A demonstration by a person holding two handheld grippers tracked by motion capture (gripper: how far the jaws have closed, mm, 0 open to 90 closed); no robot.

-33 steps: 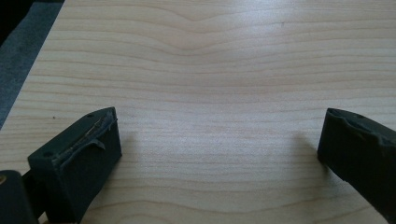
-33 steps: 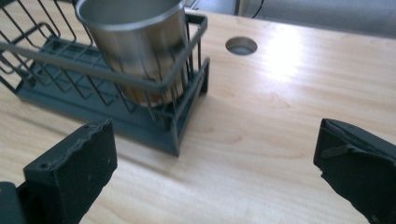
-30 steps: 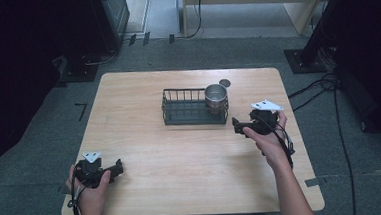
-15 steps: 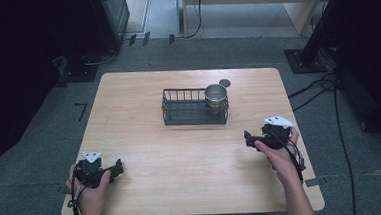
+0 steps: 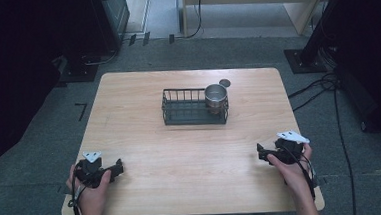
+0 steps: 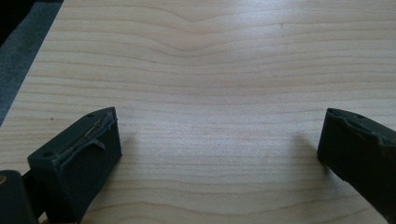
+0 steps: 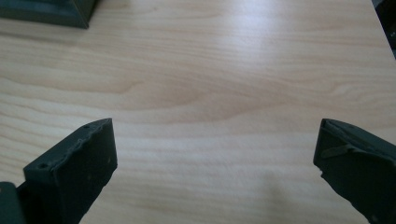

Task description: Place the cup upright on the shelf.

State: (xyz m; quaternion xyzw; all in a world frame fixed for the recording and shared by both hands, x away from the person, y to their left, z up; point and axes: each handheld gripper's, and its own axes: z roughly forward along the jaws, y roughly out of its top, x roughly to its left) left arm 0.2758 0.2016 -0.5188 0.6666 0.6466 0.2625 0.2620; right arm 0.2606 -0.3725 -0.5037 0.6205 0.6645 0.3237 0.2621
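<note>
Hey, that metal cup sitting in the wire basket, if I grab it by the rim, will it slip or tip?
The metal cup looks smooth and shiny, so probably slippery between the jaws. It appears empty and thin-walled, so likely light. Standing upright at the right end of the wire basket, it should resist tipping sideways.

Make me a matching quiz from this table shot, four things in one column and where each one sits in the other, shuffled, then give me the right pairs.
Things:
1. metal cup
2. wire basket
3. left gripper
4. right gripper

Places:
A. near right corner of the table, jaws open
B. middle of the table, toward the far edge
C. near left corner of the table, jaws open
D. inside the basket's right end

Pairs: 1-D, 2-B, 3-C, 4-A
</note>
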